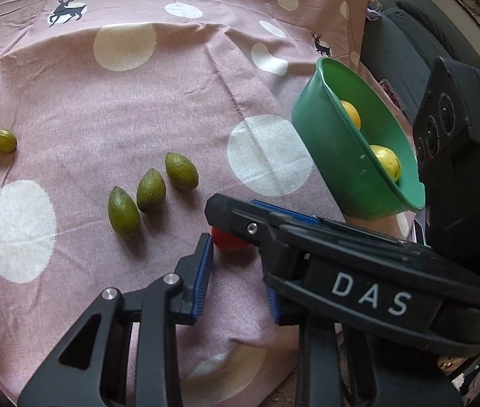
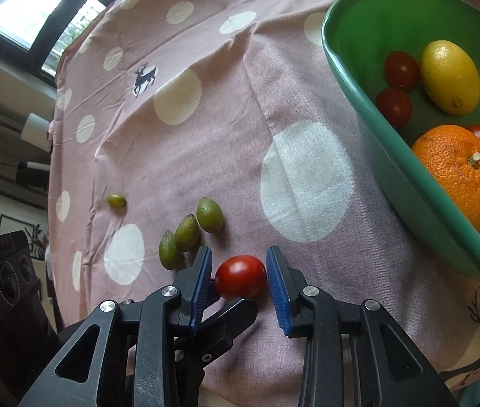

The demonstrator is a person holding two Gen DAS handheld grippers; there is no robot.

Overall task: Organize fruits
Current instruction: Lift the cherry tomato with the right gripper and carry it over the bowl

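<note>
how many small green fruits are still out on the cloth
4. Three lie in a close diagonal row just beyond the right tongs; one sits alone farther left. None shows in the green bowl, though its contents are partly hidden.

Both cameras ride low over the pink spotted cloth (image 1: 104, 108), each looking forward along its own fingers. The left one sits close to the near edge and faces across the cloth, with the green bowl (image 1: 334, 156) at its right and the other tool crossing right before its lens. The right one hangs closer in, tilted toward the far left, a window (image 2: 26, 10) in its far corner. Both views share the red tomato (image 2: 241, 277), the row of green fruits (image 1: 151, 191), the bowl and the cloth.
</note>
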